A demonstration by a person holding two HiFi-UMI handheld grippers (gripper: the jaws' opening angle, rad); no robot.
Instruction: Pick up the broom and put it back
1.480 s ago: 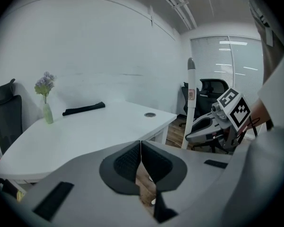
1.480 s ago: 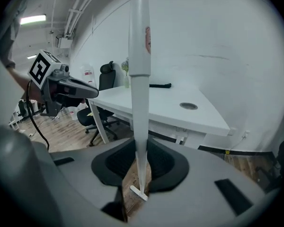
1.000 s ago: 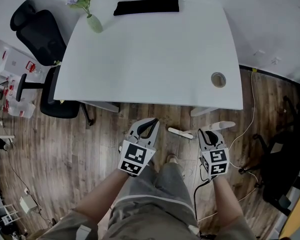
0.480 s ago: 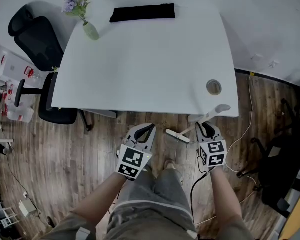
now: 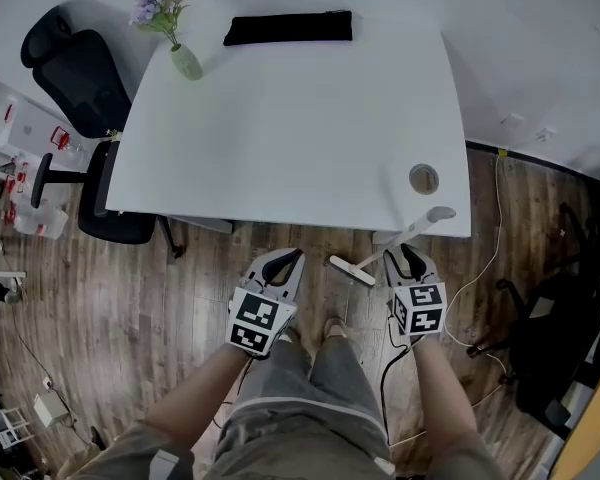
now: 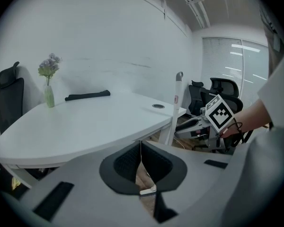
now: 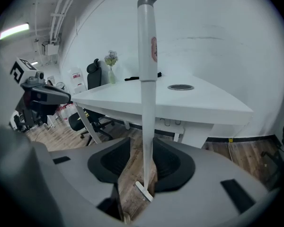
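Observation:
The white broom (image 5: 398, 242) stands steeply on the wood floor, its narrow head (image 5: 352, 270) down and its grey-capped top at the table's front edge. In the right gripper view its handle (image 7: 146, 79) rises straight up between the jaws. My right gripper (image 5: 400, 256) has just been opening its jaws; the handle stands between the pads with a gap on the left side. My left gripper (image 5: 280, 260) hovers over the floor to the left, shut with nothing in it. The broom (image 6: 176, 98) and the right gripper (image 6: 199, 123) also show in the left gripper view.
A white table (image 5: 280, 118) fills the space ahead, with a flower vase (image 5: 185, 60), a long black pouch (image 5: 288, 28) and a cable hole (image 5: 423, 179). Black office chairs stand at left (image 5: 75, 78) and right (image 5: 560, 338). A white cable (image 5: 485, 268) trails over the floor.
The broom's top has swung up from low on the right to the table edge. My right gripper moved forward with it and its jaws now stand wider. The left gripper stayed put.

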